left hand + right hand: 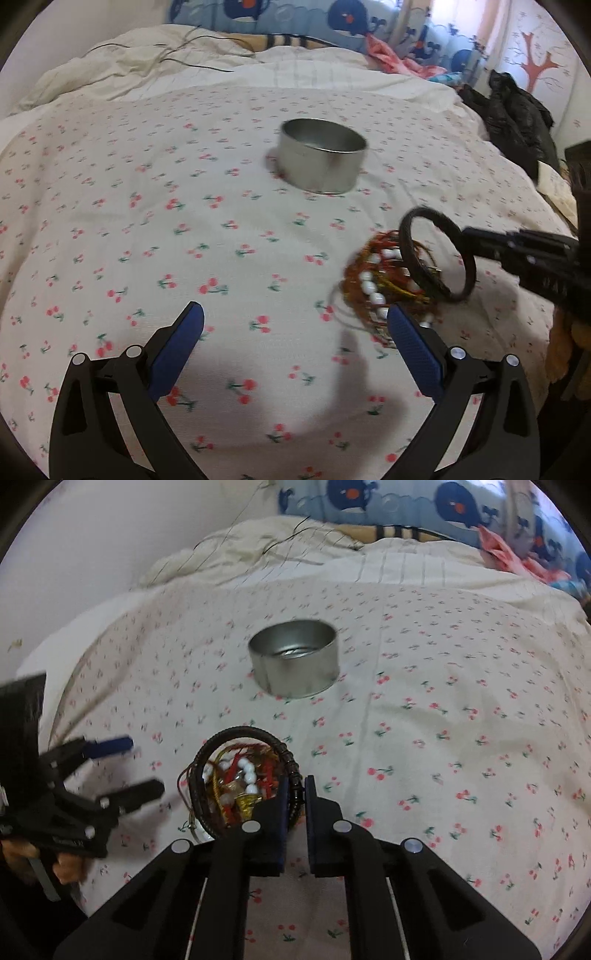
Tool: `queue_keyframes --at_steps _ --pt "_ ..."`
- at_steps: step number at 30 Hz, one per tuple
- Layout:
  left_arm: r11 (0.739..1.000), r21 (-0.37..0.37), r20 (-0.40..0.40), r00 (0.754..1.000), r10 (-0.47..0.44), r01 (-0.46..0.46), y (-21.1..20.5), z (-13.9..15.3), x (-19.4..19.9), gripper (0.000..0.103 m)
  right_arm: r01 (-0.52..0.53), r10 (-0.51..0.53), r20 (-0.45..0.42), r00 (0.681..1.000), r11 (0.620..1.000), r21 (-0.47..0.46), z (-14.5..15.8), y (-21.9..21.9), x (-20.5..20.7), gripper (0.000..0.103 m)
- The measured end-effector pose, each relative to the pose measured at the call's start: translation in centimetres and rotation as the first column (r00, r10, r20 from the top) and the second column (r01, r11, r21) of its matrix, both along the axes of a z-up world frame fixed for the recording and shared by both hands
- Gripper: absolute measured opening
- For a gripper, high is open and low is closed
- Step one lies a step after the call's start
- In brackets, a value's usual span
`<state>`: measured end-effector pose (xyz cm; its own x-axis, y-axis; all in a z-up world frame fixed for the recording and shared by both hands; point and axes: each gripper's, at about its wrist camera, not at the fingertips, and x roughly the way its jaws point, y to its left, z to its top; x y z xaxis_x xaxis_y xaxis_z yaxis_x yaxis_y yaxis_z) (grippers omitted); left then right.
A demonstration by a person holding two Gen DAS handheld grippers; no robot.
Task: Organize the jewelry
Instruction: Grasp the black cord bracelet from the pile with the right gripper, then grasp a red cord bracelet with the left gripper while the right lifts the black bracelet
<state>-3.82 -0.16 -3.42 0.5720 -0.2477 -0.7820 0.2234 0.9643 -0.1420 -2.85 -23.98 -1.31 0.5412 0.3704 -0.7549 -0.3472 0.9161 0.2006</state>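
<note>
Both grippers (pixel 295 321) (pixel 295 794): black plastic link arms w/ silver round screws; fingers (pixel 177 347) padded w/ blue textured rubber.

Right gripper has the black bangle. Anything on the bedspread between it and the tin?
Nothing visible. The right gripper is shut on the black bangle, lifted over the jewelry pile. Only bare cherry-print bedspread lies between it and the open metal tin. The left gripper is open, off to the side.
</note>
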Motion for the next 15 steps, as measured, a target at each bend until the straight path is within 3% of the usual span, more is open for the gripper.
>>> queue_keyframes --at_steps 5,11,15 --pt "0.996 -0.056 -0.015 0.998 -0.068 0.067 -1.5 -0.1 0.1 0.095 0.072 -0.072 -0.002 0.997 0.996 -0.046 -0.1 -1.3 0.5 0.009" --pt "0.990 -0.116 -0.025 0.996 -0.088 0.084 -2.3 -0.3 1.2 0.095 0.099 -0.100 -0.014 0.995 0.992 -0.073 -0.7 -1.9 0.9 0.009" --pt "0.965 -0.248 -0.039 0.994 -0.101 0.088 -1.5 -0.2 1.6 0.095 0.131 -0.132 -0.010 0.991 0.989 -0.065 -0.5 -2.9 1.0 0.009"
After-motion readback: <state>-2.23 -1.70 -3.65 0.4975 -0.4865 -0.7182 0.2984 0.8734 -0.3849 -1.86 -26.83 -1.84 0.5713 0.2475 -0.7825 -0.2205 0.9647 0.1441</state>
